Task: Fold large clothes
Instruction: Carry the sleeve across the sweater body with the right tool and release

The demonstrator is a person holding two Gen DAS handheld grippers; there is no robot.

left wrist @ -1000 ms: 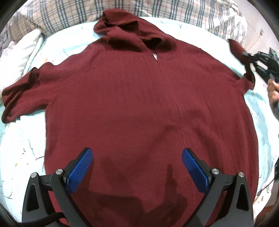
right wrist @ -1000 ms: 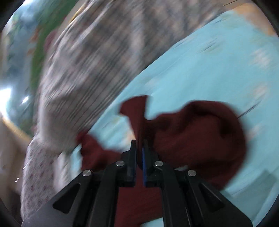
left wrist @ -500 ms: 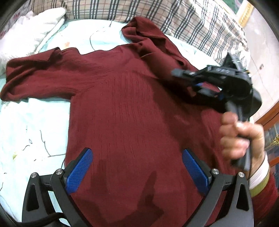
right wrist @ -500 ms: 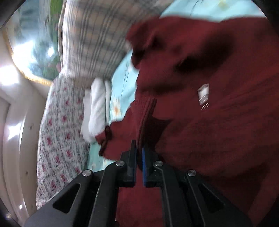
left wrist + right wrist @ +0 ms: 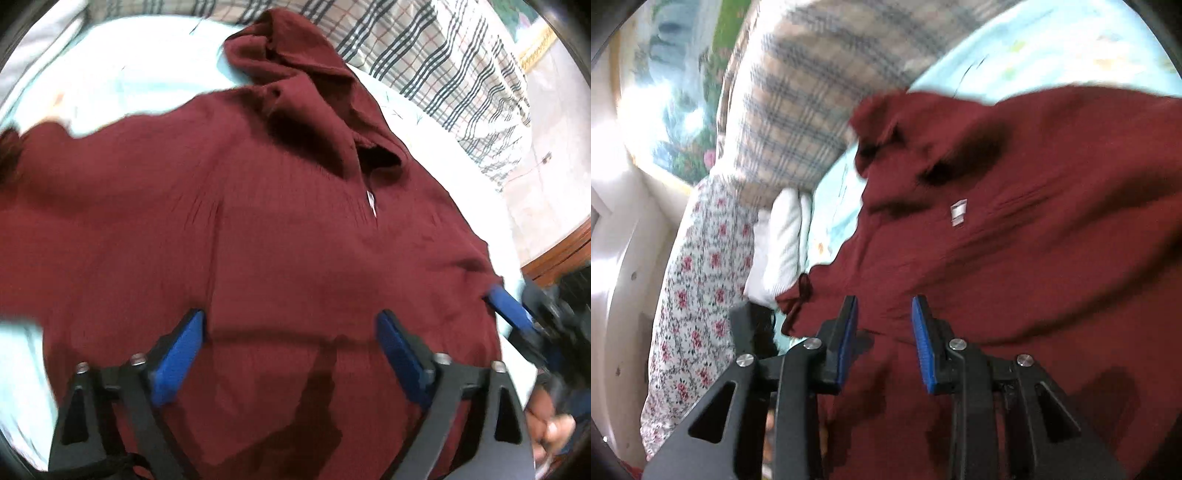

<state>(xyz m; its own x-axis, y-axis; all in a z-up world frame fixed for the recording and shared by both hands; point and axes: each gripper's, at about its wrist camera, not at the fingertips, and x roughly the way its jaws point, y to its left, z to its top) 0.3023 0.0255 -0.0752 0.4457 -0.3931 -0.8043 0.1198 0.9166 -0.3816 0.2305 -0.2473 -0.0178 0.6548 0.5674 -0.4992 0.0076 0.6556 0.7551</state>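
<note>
A dark red hooded sweater [image 5: 280, 236] lies spread on the light blue bed sheet [image 5: 122, 85], hood toward the pillows. It also fills the right wrist view [image 5: 1034, 258], with its white neck label [image 5: 958, 214] showing. My left gripper [image 5: 290, 343] is open and empty above the sweater's lower body. My right gripper [image 5: 884, 325] is open and empty over the sweater; it also shows at the right edge of the left wrist view [image 5: 517, 321], beside the sweater's right side. The right sleeve is folded in over the body.
A plaid pillow [image 5: 443, 66] lies beyond the hood. A white folded towel [image 5: 783, 243] and a floral quilt [image 5: 698, 295] lie at the bed's far left. A wooden bed edge [image 5: 561, 254] and floor are at the right.
My right gripper has let go of the right sleeve, opened, and drawn back to the sweater's right side. The sleeve now lies over the body. My left gripper has shifted slightly.
</note>
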